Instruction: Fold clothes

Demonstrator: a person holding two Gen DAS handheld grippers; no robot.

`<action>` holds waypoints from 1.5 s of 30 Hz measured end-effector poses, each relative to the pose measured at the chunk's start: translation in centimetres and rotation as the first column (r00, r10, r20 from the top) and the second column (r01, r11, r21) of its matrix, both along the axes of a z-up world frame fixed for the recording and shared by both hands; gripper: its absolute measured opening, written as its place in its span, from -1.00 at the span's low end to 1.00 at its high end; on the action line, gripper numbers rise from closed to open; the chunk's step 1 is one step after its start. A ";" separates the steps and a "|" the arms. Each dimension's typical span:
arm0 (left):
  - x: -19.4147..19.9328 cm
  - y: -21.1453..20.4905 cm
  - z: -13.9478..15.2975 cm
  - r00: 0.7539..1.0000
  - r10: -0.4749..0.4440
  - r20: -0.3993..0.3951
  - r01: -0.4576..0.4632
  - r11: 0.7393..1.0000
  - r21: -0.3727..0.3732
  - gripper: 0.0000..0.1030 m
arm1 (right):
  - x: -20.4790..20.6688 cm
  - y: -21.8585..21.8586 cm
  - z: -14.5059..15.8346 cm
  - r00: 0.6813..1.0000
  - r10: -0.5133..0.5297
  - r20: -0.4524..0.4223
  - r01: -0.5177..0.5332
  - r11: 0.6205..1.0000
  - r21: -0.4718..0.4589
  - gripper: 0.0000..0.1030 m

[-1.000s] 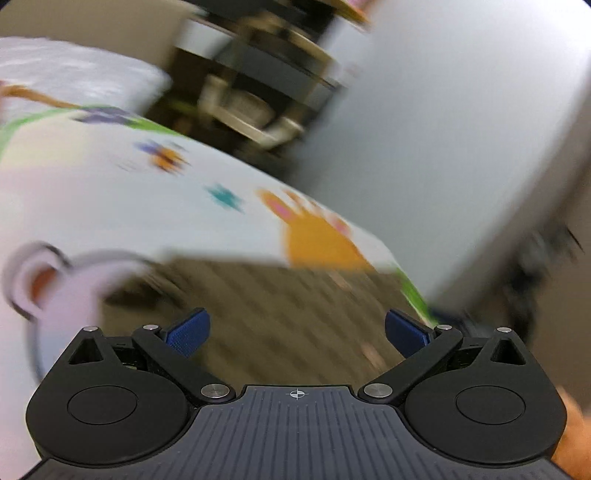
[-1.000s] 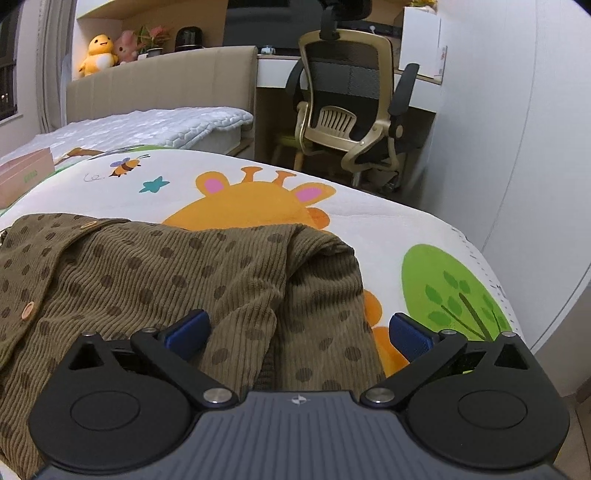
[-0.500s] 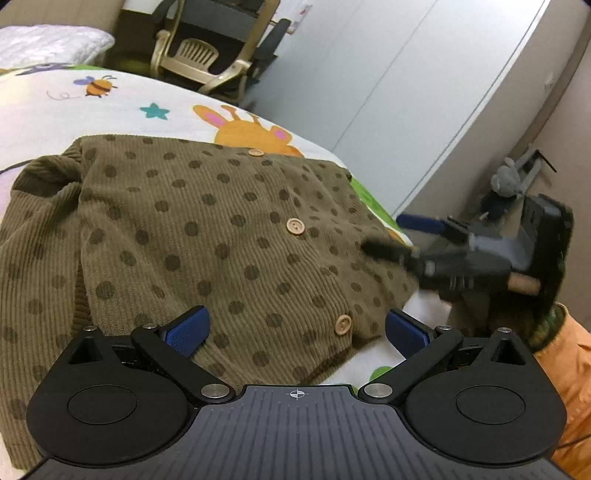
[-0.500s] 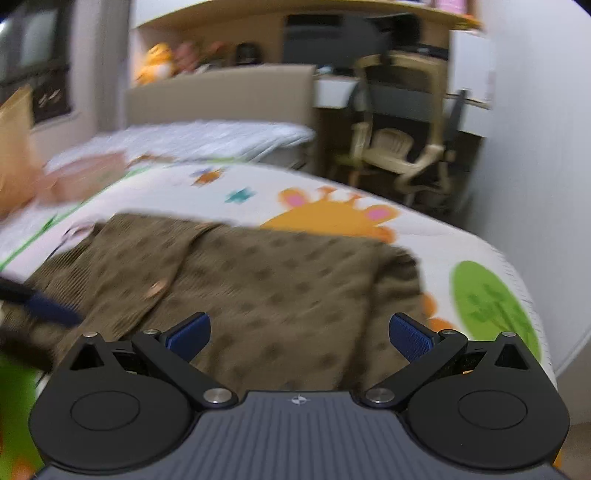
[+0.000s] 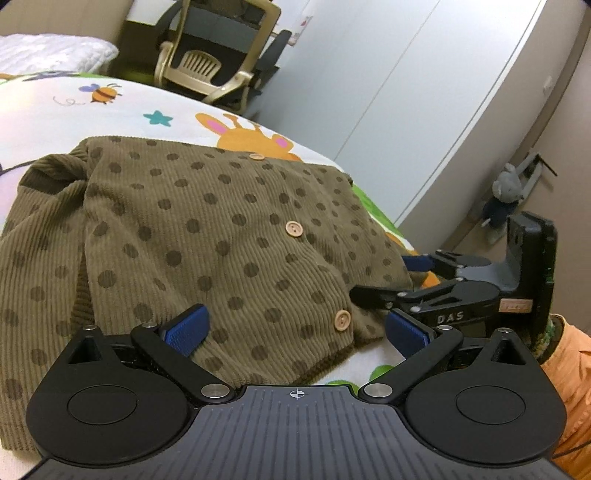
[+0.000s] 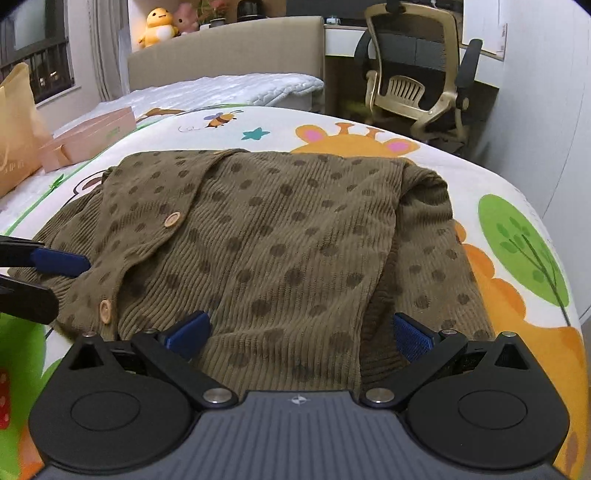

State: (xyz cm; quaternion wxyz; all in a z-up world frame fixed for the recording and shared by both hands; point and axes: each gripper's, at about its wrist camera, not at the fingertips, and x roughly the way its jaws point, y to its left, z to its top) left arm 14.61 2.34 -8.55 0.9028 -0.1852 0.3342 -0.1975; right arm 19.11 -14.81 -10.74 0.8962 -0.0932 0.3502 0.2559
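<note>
Left gripper [image 5: 295,330] spread wide, nothing between the blue pads [image 5: 186,328], poised over the near hem of the cardigan [image 5: 207,236]. Right gripper [image 6: 297,332] likewise wide apart and holding nothing, above the opposite edge. Olive, dark-dotted cardigan [image 6: 280,236] lying flat on the cartoon-print bedspread [image 6: 517,236], wooden buttons [image 5: 294,229] up, one sleeve folded in. Beyond it, printed giraffe [image 6: 354,142] and bee [image 5: 105,92]. Farther off: pink box [image 6: 86,138], white blanket [image 6: 229,86], office chair [image 6: 417,79], plush duck [image 6: 157,22].
</note>
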 end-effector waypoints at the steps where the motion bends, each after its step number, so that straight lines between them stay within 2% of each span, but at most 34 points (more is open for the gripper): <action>1: 0.0 0.0 0.0 1.000 0.000 0.002 0.000 1.000 0.000 1.00 | 0.0 0.5 0.1 1.000 0.005 0.011 -0.005 1.000 -0.004 1.00; 11: -0.6 -0.1 0.0 1.000 -0.005 0.010 0.005 1.000 0.020 1.00 | 0.2 4.9 1.1 0.992 0.059 0.111 -0.054 0.997 -0.047 1.00; 16: -0.9 1.1 0.3 1.000 0.014 -0.021 -0.015 0.999 -0.041 1.00 | 0.2 4.5 0.0 0.992 0.076 0.104 -0.071 0.996 -0.052 1.00; 19: -1.1 2.2 1.0 0.998 0.063 -0.025 -0.064 0.996 -0.065 1.00 | 0.0 4.1 -0.3 0.991 0.086 0.105 -0.082 0.996 -0.047 1.00; 22: -1.4 3.4 1.8 0.988 0.153 -0.003 -0.153 0.988 -0.010 1.00 | 0.2 3.7 -0.3 0.993 0.083 0.082 -0.081 0.996 -0.027 1.00; 25: -0.6 4.3 2.6 0.980 0.200 0.000 -0.200 0.979 0.033 1.00 | 0.5 3.5 -0.3 0.994 0.082 0.069 -0.081 0.997 -0.018 1.00; 31: 5.6 2.1 5.0 0.986 0.153 0.065 -0.159 0.982 0.098 1.00 | 0.1 3.7 -0.3 0.994 0.076 0.078 -0.075 0.997 -0.020 1.00; 37: 11.0 1.3 2.4 0.975 0.222 -0.021 -0.213 0.955 0.209 1.00 | -0.5 3.4 -0.2 0.992 0.078 0.099 -0.076 0.997 -0.017 1.00; 41: 10.3 1.4 1.5 0.983 0.186 -0.010 -0.179 0.957 0.229 1.00 | -0.1 2.6 0.8 0.993 0.083 0.084 -0.087 0.995 0.051 1.00; 45: 10.4 1.5 1.2 0.984 0.176 -0.009 -0.169 0.960 0.225 1.00 | 2.2 2.6 2.5 0.993 0.023 0.113 -0.031 0.998 0.063 1.00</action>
